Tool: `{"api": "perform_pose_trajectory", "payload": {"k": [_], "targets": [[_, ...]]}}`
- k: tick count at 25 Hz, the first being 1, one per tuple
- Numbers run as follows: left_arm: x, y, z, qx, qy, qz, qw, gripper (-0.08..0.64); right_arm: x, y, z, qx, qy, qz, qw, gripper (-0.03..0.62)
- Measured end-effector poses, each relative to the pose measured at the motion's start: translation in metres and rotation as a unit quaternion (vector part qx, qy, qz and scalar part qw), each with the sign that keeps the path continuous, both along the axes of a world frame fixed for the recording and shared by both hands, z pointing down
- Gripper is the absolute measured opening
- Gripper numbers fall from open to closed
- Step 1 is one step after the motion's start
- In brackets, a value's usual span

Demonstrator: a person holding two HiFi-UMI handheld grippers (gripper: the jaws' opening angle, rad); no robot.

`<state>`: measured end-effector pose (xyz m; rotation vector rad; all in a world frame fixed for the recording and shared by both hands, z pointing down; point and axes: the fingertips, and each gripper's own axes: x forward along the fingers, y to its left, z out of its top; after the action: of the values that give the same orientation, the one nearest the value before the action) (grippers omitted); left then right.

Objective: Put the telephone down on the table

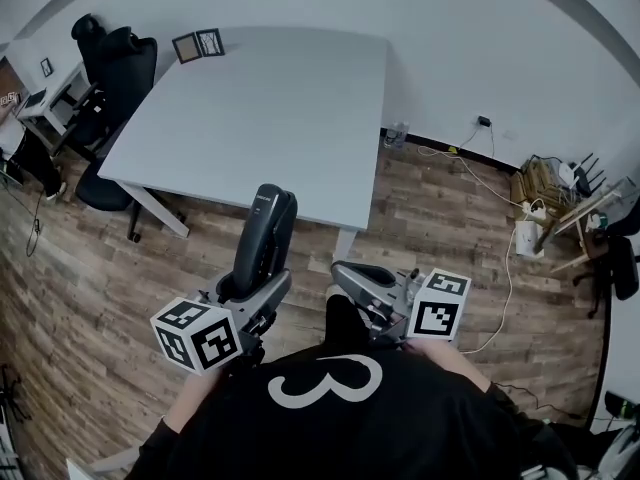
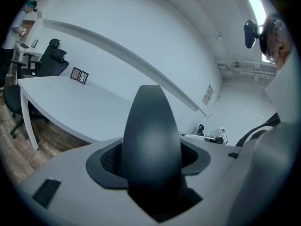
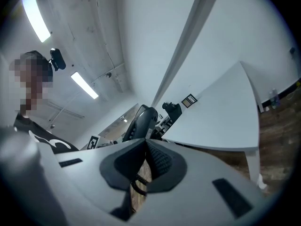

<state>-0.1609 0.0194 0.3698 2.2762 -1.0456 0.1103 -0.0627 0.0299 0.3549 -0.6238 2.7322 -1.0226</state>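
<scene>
The telephone (image 1: 265,238) is a black handset that stands upright in front of my chest, over the wooden floor, just short of the table's near edge. My left gripper (image 1: 253,286) is shut on its lower part. In the left gripper view the handset (image 2: 151,140) fills the gap between the pads of the left gripper (image 2: 150,168). My right gripper (image 1: 350,278) hovers beside it to the right, shut, pads together (image 3: 145,147). A coiled black cord (image 3: 137,182) shows in the slit below those pads. I cannot tell if it is pinched. The handset (image 3: 141,121) rises behind them.
The pale grey table (image 1: 270,108) stretches ahead, with two small picture frames (image 1: 197,45) at its far left corner. A black office chair (image 1: 115,78) stands at its left end. Cables and a power strip (image 1: 530,233) lie on the floor at the right, and a bottle (image 1: 397,133) by the wall.
</scene>
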Motion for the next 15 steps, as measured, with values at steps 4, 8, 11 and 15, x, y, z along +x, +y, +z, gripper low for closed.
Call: {"api": "perform_pose_trajectory", "payload": {"k": [4,8,11,15], "targets": [[0.009,-0.029,0.006,-0.014,-0.004,-0.005,0.9999,0.29,0.011,-0.035,0.004,-0.012,-0.004,-0.001,1.0,0.009],[0.012,-0.066,0.009,-0.023,-0.004,-0.012,0.9997,0.29,0.014,-0.075,0.005,-0.017,-0.007,-0.01,1.0,0.009],[0.019,-0.099,0.013,-0.028,-0.005,-0.014,0.9995,0.29,0.02,-0.109,0.009,-0.025,-0.006,-0.013,1.0,0.009],[0.033,-0.139,0.019,-0.035,-0.003,-0.02,0.9992,0.29,0.032,-0.152,0.014,-0.035,-0.005,-0.02,0.999,0.009]]}}
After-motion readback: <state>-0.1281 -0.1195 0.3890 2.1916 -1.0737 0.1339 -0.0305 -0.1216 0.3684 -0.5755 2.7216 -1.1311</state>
